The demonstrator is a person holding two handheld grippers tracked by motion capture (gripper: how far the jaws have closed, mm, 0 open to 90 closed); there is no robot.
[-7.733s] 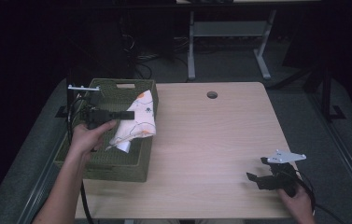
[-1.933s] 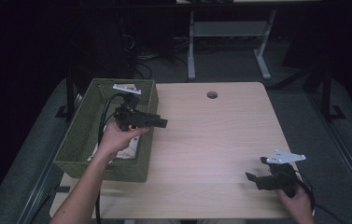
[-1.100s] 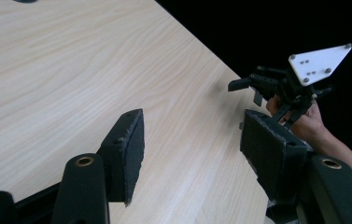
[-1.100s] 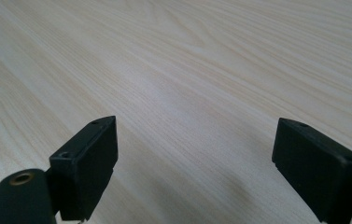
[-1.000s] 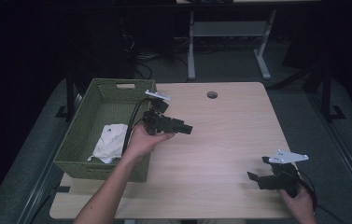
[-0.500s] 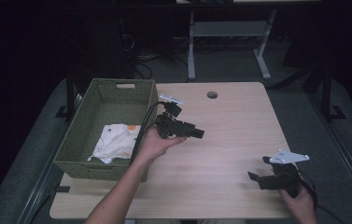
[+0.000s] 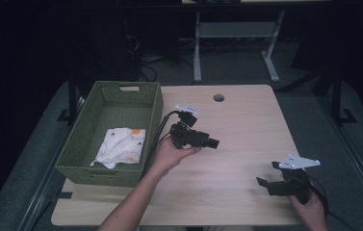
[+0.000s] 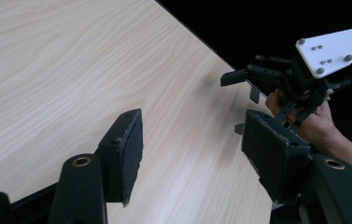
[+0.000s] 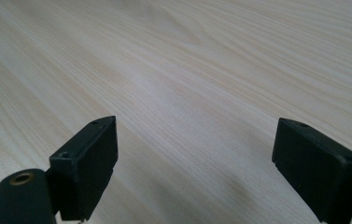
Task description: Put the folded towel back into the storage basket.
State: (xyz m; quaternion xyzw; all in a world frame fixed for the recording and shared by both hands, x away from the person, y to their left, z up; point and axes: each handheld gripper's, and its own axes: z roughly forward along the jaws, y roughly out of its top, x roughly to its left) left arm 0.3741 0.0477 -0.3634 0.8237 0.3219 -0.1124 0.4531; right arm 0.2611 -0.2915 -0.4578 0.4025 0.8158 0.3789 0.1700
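I see white patterned cloth (image 7: 120, 147) crumpled inside green woven basket (image 7: 111, 134); left gripper (image 7: 207, 141) just right of basket, fingers apart, empty; right gripper (image 7: 269, 179) far right, fingers apart.

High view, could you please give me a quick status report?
Left tool open, empty, above table. Right tool open, empty, near corner. White patterned cloth lies in green woven basket. Nothing obstructing.

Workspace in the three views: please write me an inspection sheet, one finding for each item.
Surface: light wooden table, with a round hole near its far edge.
Job's things: green basket at the table's left; white patterned cloth lies inside.
Clutter: nothing seen.
Grippers: left tool open, empty, above mid-table; right tool open, empty, near front right.
Cables: black cable trails from left tool.
Surroundings: dark floor; grey table frame behind.
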